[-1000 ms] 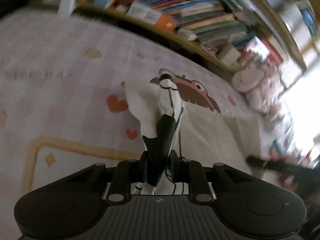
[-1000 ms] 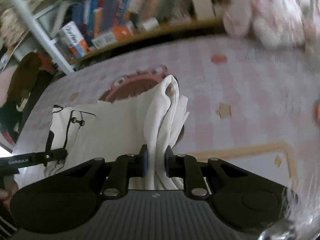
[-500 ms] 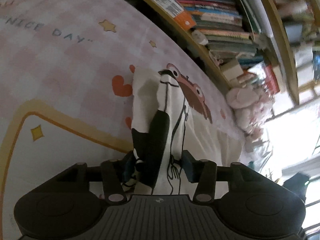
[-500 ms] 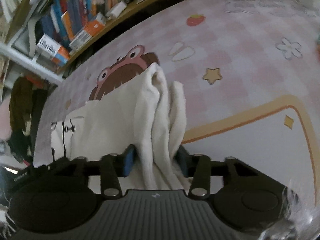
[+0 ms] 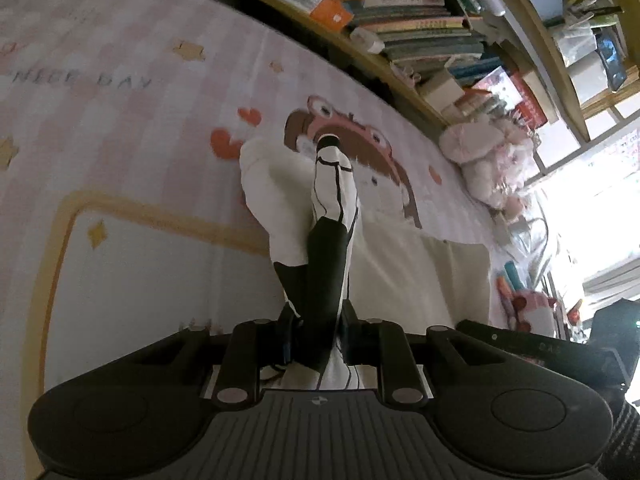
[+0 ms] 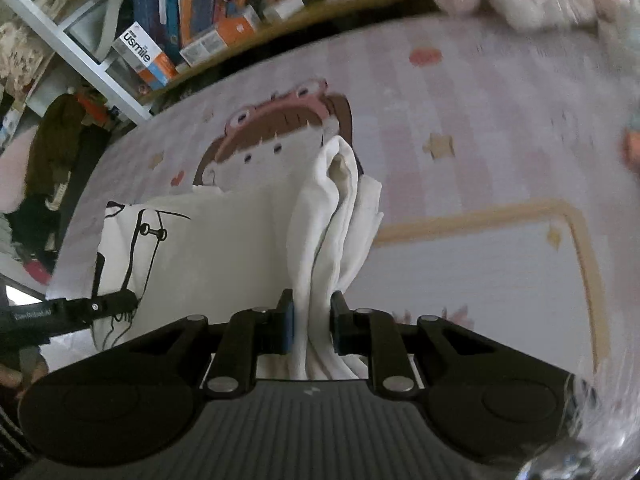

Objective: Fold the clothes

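Note:
A white garment with a black line print [image 5: 334, 196] is stretched above a pink cartoon-print mat [image 5: 120, 92]. My left gripper [image 5: 318, 330] is shut on its black-and-white printed end, which bunches up between the fingers. My right gripper [image 6: 312, 326] is shut on the plain white end [image 6: 332, 216], gathered in thick folds. In the right wrist view the garment spans leftward to the printed end [image 6: 132, 240], where the left gripper's finger [image 6: 80, 308] grips it. The right gripper's body shows in the left wrist view [image 5: 560, 348].
A low wooden bookshelf [image 5: 400, 28] packed with books runs along the mat's far edge. A pink plush toy [image 5: 488, 156] lies at the mat's corner. Dark clothing [image 6: 52, 152] hangs at the left in the right wrist view. Toys and clutter [image 5: 528, 300] sit beyond the mat.
Both grippers, open around the cloth half a second ago, have closed on it again. Both views have swung and the garment is lifted and drawn out between them.

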{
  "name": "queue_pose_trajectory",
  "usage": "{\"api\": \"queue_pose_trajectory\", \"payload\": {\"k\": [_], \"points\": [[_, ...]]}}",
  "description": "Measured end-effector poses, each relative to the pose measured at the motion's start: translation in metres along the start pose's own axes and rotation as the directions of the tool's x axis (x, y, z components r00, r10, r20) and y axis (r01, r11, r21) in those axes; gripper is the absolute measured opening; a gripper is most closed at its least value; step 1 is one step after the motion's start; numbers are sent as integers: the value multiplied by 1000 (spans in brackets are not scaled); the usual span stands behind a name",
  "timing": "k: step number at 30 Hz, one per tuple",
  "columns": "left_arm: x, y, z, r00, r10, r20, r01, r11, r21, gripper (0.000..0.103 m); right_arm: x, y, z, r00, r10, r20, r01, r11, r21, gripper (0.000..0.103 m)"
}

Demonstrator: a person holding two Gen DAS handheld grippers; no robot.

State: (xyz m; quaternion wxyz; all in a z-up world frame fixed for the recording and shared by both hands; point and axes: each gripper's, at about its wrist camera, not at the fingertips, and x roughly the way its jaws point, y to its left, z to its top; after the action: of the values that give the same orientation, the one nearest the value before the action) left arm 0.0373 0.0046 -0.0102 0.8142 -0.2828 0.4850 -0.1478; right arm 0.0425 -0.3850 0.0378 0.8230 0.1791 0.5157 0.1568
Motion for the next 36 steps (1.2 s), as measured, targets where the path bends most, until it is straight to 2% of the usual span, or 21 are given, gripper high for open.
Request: {"api": "queue_pose_trajectory", "payload": {"k": [3,4,5,6,8,11,14,16,19,21,23,28,36], "points": [[-1,8,-9,1000,-10,-19,9,1000,-29,24,-5,-6,-11,999,20,-28,-19,999,43,20],[0,9,-11,1000,-4,-20,3,999,-31,32,-6,-9,-14,999,22,-32,-20,998,57,23],[1,10,-11,1000,13,-25,-13,999,-31,40,-6,-11,-15,999,18,-33,-16,997,73,31],[2,10,-10,999,31,-30,-32,999,-21,43,-5,-13,-16,999,15,-35,-12,996,89,37],[4,8,-9,999,42,-34,-42,999,-1,47,-2,-17,-16,999,16,-37,-12,993,114,40],[7,9,-8,1000,14,-27,-14,1000,1,49,3,-20,-14,999,35,-34,-31,991,131,45],[12,12,-6,1000,-20,-14,19,999,-31,46,7,-18,-10,998,50,-27,-47,992,120,45],[14,8,-6,1000,-19,-12,19,1000,-13,45,11,-11,-8,998,48,-30,-46,996,81,41],[18,2,-8,1000,-4,-15,4,1000,23,33,15,-1,-8,999,30,-28,-29,999,18,32],[17,1,-10,1000,-3,-6,3,1000,12,27,14,3,-9,1000,23,-13,-23,1000,-17,24],[12,-1,-12,1000,-1,14,1,1000,1,21,8,6,-11,1000,23,11,-22,999,-43,20],[-1,-10,-15,999,-11,46,11,1000,12,19,-10,11,-11,997,30,66,-26,997,-75,19],[-14,-31,-20,995,-22,102,20,999,27,19,-31,9,-5,995,56,87,-47,993,-105,19]]}}
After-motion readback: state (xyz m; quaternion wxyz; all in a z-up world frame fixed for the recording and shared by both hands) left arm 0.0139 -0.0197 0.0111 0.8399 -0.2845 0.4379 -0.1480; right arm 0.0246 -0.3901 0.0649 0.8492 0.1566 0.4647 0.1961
